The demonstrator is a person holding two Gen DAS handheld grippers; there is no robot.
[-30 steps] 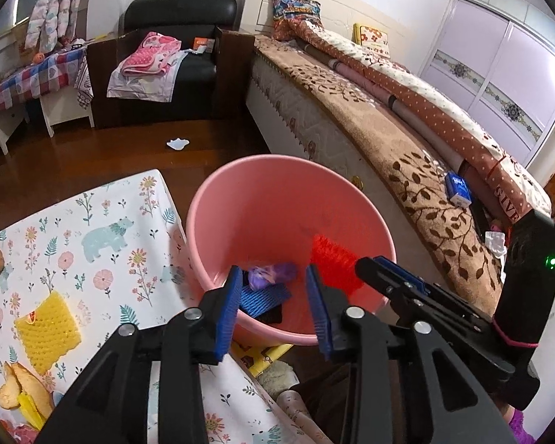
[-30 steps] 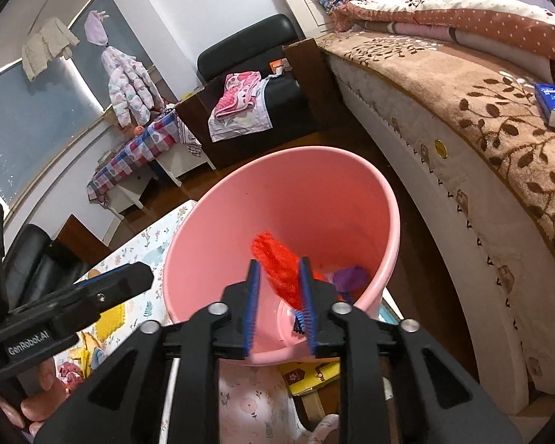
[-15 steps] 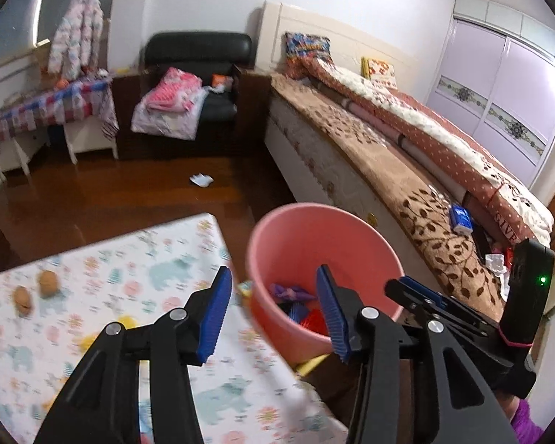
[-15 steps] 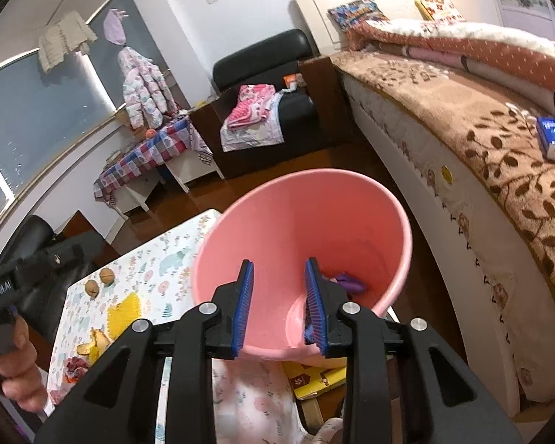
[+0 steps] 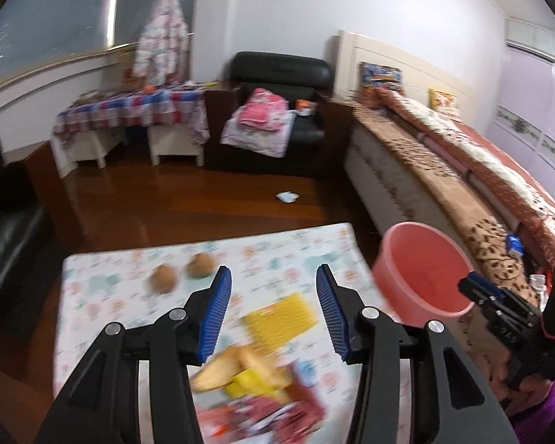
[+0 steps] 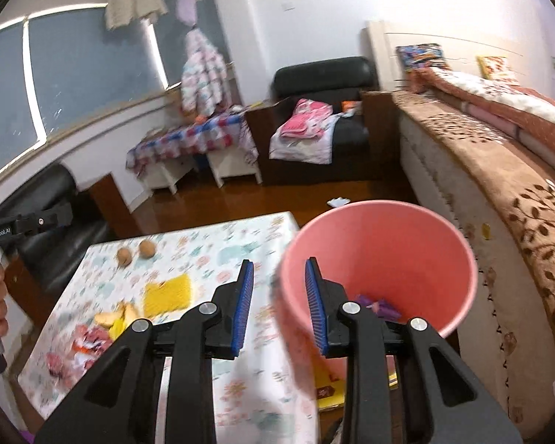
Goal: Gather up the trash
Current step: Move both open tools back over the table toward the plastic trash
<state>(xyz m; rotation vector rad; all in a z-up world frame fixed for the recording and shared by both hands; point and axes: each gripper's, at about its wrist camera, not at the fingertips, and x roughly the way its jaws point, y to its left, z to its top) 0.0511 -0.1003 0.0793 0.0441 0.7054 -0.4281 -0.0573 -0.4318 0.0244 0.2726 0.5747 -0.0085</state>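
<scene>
A pink bucket (image 6: 381,236) stands at the right edge of the table with the floral cloth (image 6: 218,244); purple trash (image 6: 379,305) lies inside. It also shows in the left wrist view (image 5: 421,255). My left gripper (image 5: 273,310) is open and empty above a yellow sponge (image 5: 281,320), banana peels (image 5: 236,368) and red wrappers (image 5: 262,412). My right gripper (image 6: 279,307) is open and empty over the bucket's near left rim. The sponge (image 6: 168,294) and peels (image 6: 116,318) lie to its left.
Two brown round nuts (image 5: 183,272) lie at the table's far side. A bed (image 6: 499,170) runs along the right. A black armchair (image 5: 273,111) with clothes stands behind. White paper (image 5: 288,197) lies on the wooden floor. A yellow packet (image 6: 333,388) lies under the bucket.
Both grippers have pulled back and swung left from the bucket towards the table. The right gripper let go of the red trash and opened. The left gripper opened wider.
</scene>
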